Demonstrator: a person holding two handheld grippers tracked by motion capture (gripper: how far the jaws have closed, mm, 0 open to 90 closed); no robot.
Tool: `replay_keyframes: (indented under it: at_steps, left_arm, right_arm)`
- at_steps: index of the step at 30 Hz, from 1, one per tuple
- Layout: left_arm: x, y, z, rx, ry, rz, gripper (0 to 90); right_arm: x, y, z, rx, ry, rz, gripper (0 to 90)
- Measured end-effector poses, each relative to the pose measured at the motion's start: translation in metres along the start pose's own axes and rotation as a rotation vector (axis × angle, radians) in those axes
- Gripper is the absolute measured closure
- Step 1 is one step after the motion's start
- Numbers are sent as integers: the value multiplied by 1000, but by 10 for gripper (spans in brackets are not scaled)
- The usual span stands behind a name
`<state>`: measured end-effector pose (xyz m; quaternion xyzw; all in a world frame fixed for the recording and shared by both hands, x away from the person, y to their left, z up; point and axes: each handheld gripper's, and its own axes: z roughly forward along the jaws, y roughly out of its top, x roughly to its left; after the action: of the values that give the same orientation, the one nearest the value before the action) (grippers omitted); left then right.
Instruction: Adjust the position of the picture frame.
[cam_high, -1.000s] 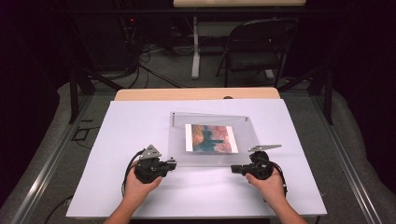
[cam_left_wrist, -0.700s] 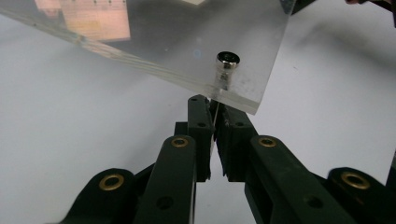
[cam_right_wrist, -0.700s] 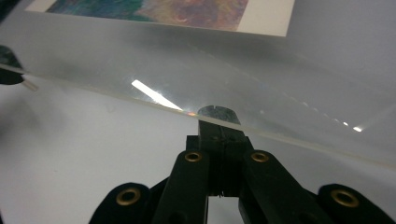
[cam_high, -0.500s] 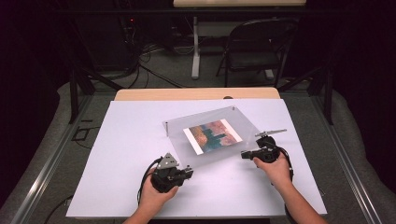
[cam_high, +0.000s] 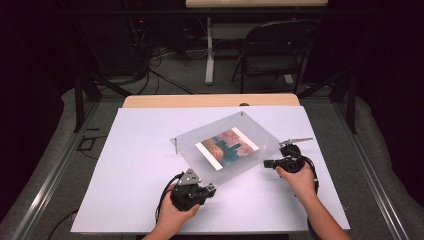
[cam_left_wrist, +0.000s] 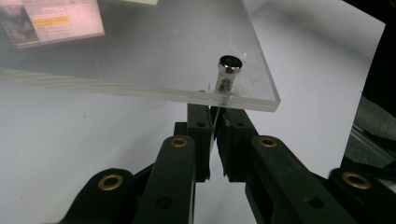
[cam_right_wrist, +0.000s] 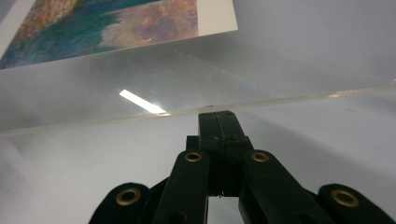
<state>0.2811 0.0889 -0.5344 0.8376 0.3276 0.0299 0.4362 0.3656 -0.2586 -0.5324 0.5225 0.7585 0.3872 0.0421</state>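
Note:
A clear acrylic picture frame stands on thin metal posts on the white table, turned askew, with a colourful print under its plate. My left gripper is at the frame's near corner. In the left gripper view its jaws stand almost together under the plate's edge, below a metal post, and seem to pinch that post's thin leg. My right gripper is shut, its tips set against the plate's right edge with nothing between them.
The white table board has bare room left of the frame and along the front. Another post holds the frame's left corner. Behind lie a wooden tabletop strip, a folding chair and floor cables.
The frame has swung anticlockwise. My left gripper moved right and nearer with the near corner; my right gripper moved farther away along the right edge.

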Motion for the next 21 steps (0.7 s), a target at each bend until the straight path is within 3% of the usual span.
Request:
replay_keyframes:
  at_steps: [6,12,16,21]
  left_arm:
    - [-6,4,17,28,-17,28,834]
    - [-12,11,34,35,-39,36,830]
    - [-19,14,50,53,-40,74,828]
    - [-17,15,50,67,-65,63,807]
  right_arm:
    - [6,-13,-28,-78,-9,-7,878]
    - [20,-25,-43,-126,-16,-48,820]
    - [33,-50,-52,-164,12,-67,722]
    - [40,-70,-56,-196,-1,-88,616]
